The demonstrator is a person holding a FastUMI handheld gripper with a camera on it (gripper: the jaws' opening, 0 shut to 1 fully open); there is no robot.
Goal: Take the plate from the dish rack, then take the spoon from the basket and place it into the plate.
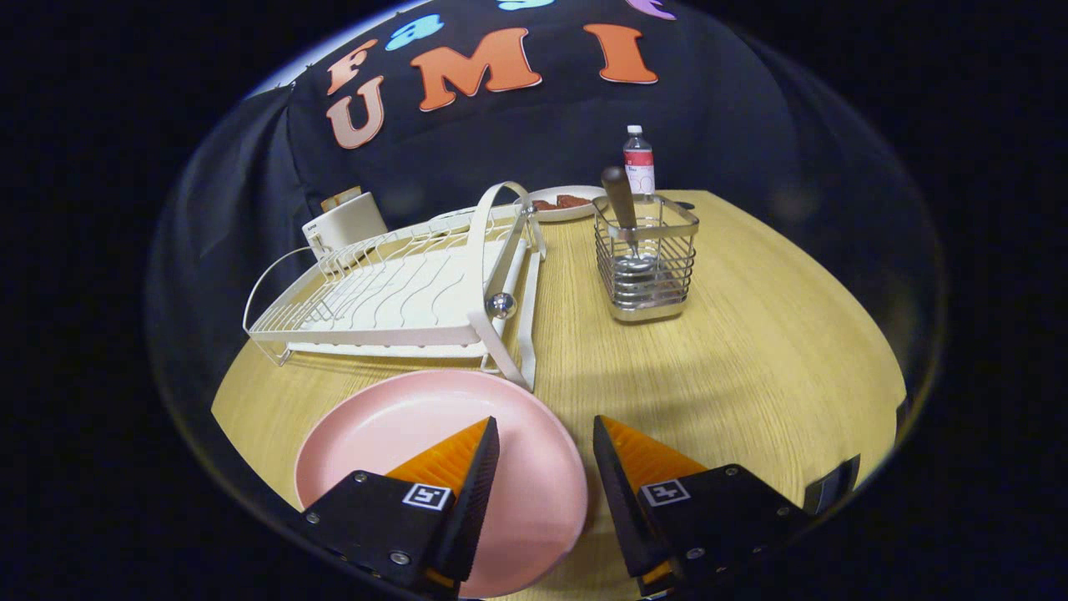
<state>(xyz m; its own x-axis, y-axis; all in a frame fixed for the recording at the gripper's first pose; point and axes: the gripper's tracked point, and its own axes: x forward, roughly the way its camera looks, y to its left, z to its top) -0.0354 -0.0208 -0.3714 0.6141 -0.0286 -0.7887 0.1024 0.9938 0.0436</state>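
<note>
plate (pixel 392 434): lay on tabletop (pixel 751 359), out of rack (pixel 392 292)
tool (pixel 544 438): fingers apart, empty
next: reach spoon (pixel 622 204) in basket (pixel 647 259)

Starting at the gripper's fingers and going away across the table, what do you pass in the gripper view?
Open gripper → pink plate → dish rack → wire basket holding the spoon → water bottle.

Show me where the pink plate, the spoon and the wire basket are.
pink plate (pixel 392 434): gripper view, bare inner surface, under the open tongs (pixel 542 455).
spoon (pixel 619 194): gripper view, dark handle top.
wire basket (pixel 667 275): gripper view, front wire wall.
</note>
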